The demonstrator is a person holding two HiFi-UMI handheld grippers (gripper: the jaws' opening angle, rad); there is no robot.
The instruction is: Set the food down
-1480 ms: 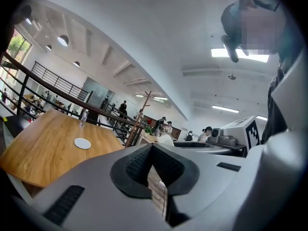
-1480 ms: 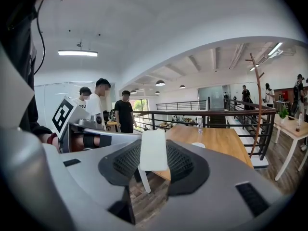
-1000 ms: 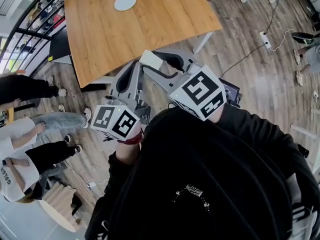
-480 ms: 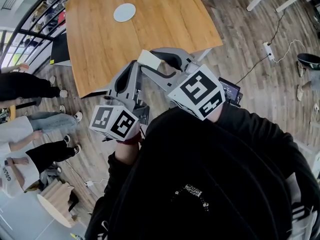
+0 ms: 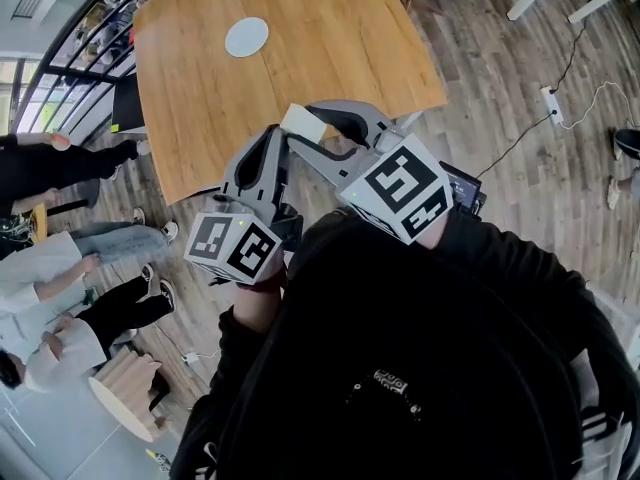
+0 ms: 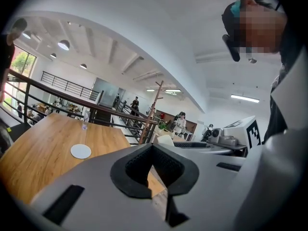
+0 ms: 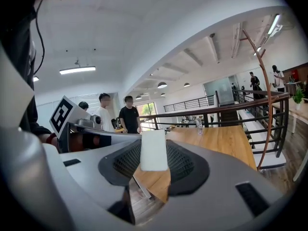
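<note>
A wooden table [image 5: 300,38] with a small white plate [image 5: 246,37] on it lies ahead of me. My right gripper [image 5: 303,125] is shut on the food [image 5: 298,119], a pale cream rectangular block, held in the air over the table's near edge. The right gripper view shows the block [image 7: 153,150] upright between the pads [image 7: 185,165]. My left gripper [image 5: 268,140] hangs just left of it, shut with nothing in it. In the left gripper view its tips [image 6: 152,147] meet, with the plate [image 6: 80,151] beyond on the left.
Several people stand on the wood floor at the left [image 5: 60,163]. A round wooden stool [image 5: 125,396] is at the lower left. A power strip with cable [image 5: 551,105] lies on the floor at the right. A small bottle [image 7: 198,124] stands at the table's far end beside a railing [image 7: 231,110].
The table and plate have slid lower in the head view, closer to the grippers. Both grippers keep their pose, the block still gripped. The people at the left have shifted.
</note>
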